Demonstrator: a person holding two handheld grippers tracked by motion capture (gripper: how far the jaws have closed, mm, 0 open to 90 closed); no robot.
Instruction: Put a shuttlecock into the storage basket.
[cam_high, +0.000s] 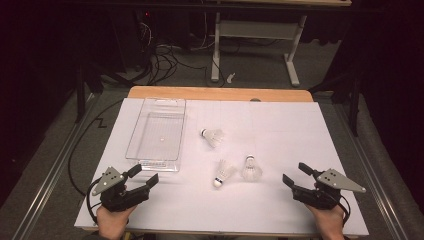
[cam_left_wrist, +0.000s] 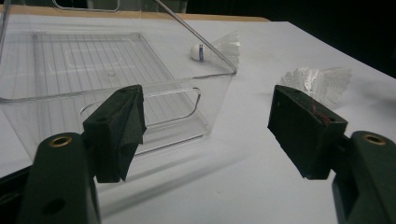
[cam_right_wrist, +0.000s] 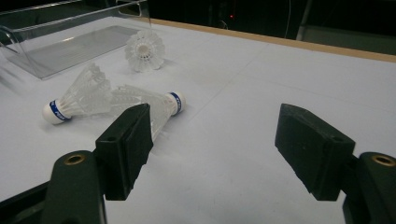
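Three white shuttlecocks lie on the white table top: one (cam_high: 213, 136) just right of a clear plastic tray (cam_high: 150, 105), two more (cam_high: 224, 173) (cam_high: 251, 169) side by side nearer the front. My left gripper (cam_high: 144, 175) rests open at the front left, just short of the tray's near end, nothing between its jaws. My right gripper (cam_high: 296, 174) is open at the front right, a short way right of the nearest shuttlecock. In the right gripper view the open gripper (cam_right_wrist: 215, 140) faces two lying shuttlecocks (cam_right_wrist: 77, 100) (cam_right_wrist: 154, 102). In the left gripper view the open gripper (cam_left_wrist: 210, 126) faces the tray's corner (cam_left_wrist: 205, 79).
The tray holds nothing. A wooden strip (cam_high: 220, 93) borders the table's far edge. Beyond it are a dark floor with cables (cam_high: 165, 60) and a white desk frame (cam_high: 255, 35). Bare white surface (cam_high: 280, 130) spreads across the table's right half.
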